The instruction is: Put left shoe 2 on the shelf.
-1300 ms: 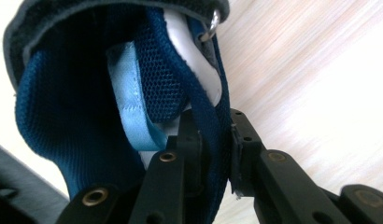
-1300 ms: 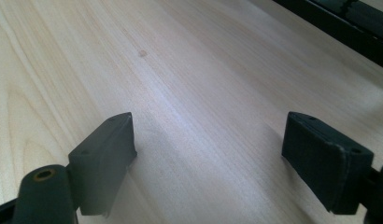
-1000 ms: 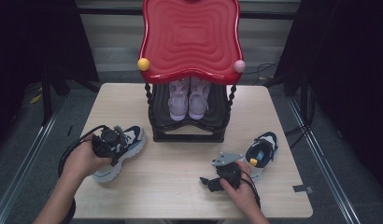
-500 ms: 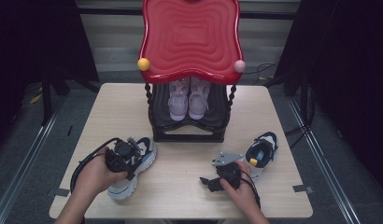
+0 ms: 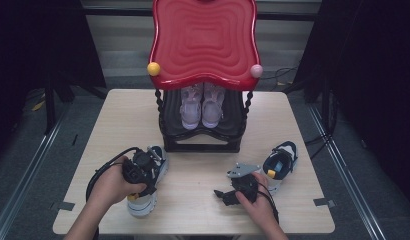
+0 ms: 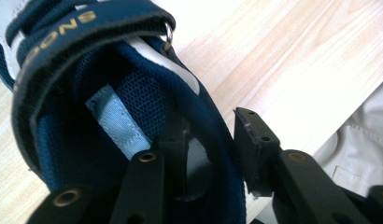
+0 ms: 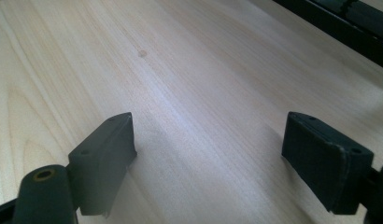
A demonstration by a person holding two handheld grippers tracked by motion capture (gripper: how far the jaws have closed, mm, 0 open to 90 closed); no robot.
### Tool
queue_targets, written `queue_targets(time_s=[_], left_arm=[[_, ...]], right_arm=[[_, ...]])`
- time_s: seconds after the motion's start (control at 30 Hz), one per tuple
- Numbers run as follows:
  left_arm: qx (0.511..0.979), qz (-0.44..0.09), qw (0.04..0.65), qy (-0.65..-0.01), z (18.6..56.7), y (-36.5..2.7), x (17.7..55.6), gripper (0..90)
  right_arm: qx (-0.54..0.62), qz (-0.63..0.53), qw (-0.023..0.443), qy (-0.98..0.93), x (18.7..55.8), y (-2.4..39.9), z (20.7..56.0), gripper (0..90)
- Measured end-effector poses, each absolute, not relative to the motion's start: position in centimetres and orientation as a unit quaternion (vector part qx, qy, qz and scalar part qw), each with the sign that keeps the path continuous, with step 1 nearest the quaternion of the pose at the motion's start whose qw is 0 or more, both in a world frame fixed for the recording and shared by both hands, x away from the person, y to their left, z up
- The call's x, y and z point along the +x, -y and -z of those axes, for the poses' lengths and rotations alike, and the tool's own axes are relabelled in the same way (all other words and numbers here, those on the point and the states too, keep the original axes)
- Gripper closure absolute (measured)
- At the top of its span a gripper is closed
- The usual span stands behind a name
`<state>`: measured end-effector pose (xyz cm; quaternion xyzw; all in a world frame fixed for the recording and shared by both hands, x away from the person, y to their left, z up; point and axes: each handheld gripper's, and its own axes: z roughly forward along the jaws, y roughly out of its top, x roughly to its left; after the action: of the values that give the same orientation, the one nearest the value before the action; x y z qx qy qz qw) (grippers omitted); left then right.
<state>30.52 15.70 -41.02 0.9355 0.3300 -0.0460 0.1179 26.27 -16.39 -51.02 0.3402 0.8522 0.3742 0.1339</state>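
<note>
Releasing navy shoe (image 6: pixel 110 107) on table (image 5: pixel 193 210) | left gripper (image 6: pixel 213 154) jaws just opening, straddling collar | right gripper (image 7: pixel 222 158) wide, empty | next: withdraw left.

We see one shoe (image 5: pixel 145 185) left of the rack (image 5: pixel 203 132), another shoe (image 5: pixel 280 162) right, a pair (image 5: pixel 202 106) inside it.

The opening hand-held gripper (image 6: pixel 213 154) straddles the navy shoe's collar (image 6: pixel 213 121).

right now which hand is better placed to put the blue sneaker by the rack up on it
Left. The left gripper has one jaw inside the collar of that blue sneaker, jaws just opening. The right gripper is open over bare table.
</note>
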Motion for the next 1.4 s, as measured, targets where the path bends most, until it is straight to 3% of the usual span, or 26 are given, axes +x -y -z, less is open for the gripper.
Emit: queue_targets(time_s=[0.27,0.73,1.1,1.23,1.4], left_arm=[[0.948,0.030,0.116,-0.296,39.7,-16.7,30.0,51.9],[0.969,0.034,0.094,-0.226,40.2,-17.7,29.1,41.4],[0.981,0.023,0.058,-0.182,41.6,-16.9,28.5,45.4],[0.982,0.038,0.053,-0.178,42.2,-16.7,28.6,49.9],[0.983,0.067,0.048,-0.165,42.8,-16.4,28.6,62.2]], right_arm=[[0.340,-0.374,0.134,-0.852,26.3,16.4,51.0,16.5],[0.338,-0.375,0.134,-0.853,26.3,16.4,51.0,16.5],[0.339,-0.375,0.134,-0.852,26.3,16.4,51.0,16.4],[0.339,-0.375,0.134,-0.852,26.3,16.4,51.0,16.5],[0.339,-0.375,0.134,-0.852,26.3,16.4,51.0,16.4]])
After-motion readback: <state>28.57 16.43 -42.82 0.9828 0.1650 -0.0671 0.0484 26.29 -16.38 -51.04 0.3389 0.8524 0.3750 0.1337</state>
